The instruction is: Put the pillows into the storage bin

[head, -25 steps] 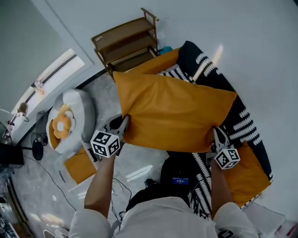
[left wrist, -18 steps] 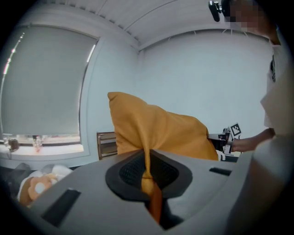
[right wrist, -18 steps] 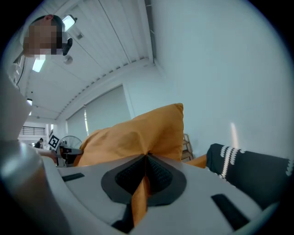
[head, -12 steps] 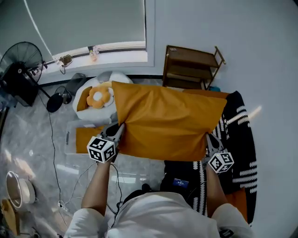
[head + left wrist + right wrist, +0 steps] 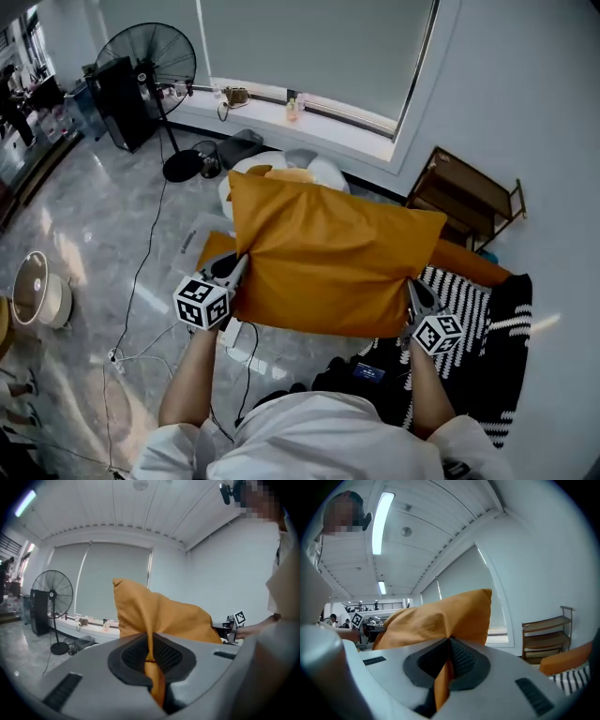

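Left tool and right tool each clamped on lower corner of orange pillow, held spread above floor. Storage bin mostly hidden behind it. Keep both grips firm, centre pillow over bin, lower evenly before release.

A black pedestal fan stands on the grey marble-look floor, just beside a tall black box, perhaps a speaker. Behind them a grey roller blind covers the window above a white sill that carries a few small items. A brown wooden shelf rack stands against the right wall, near a black-and-white striped blanket spread on the floor. A thin black cable trails across the floor, and a round white bowl-like object sits at the left edge.
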The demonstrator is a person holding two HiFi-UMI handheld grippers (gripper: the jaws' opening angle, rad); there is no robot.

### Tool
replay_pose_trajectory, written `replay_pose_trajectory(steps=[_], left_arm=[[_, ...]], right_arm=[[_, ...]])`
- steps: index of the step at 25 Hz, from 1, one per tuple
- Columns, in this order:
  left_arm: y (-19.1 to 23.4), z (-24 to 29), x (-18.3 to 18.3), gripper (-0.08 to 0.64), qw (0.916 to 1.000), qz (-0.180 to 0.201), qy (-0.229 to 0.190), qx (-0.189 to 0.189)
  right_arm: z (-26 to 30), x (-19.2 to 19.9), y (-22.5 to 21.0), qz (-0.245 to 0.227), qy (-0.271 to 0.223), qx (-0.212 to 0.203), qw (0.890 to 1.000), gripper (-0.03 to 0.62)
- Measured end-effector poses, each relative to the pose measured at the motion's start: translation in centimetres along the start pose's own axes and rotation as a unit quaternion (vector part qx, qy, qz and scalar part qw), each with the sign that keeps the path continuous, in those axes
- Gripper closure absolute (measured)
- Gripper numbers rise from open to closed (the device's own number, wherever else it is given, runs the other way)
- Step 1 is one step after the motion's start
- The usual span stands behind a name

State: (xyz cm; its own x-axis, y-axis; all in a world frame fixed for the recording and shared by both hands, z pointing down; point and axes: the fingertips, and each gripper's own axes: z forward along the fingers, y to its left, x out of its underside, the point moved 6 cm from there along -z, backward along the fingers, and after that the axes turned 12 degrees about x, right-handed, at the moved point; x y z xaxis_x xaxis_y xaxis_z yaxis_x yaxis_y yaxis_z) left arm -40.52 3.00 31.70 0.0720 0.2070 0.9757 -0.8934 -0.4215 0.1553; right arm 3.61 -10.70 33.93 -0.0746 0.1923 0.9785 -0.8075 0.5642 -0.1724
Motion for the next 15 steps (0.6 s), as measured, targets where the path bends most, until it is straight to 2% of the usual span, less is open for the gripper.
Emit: replay_pose_trajectory(steps=[6, 15], left_arm=[[4.3, -5.7, 1.1, 0.537, 0.9968, -0.011, -0.018, -0.077], [12.2, -10.9, 1.3, 0.537, 0.9871, -0.021, -0.003, -0.158]], right_arm=[[6.6, 2.0, 5.3, -0.002, 0.023, -0.075, 0.997, 0.560], [18.8, 3.8, 12.6, 0.013, 0.034, -0.156, 0.987, 0.560]])
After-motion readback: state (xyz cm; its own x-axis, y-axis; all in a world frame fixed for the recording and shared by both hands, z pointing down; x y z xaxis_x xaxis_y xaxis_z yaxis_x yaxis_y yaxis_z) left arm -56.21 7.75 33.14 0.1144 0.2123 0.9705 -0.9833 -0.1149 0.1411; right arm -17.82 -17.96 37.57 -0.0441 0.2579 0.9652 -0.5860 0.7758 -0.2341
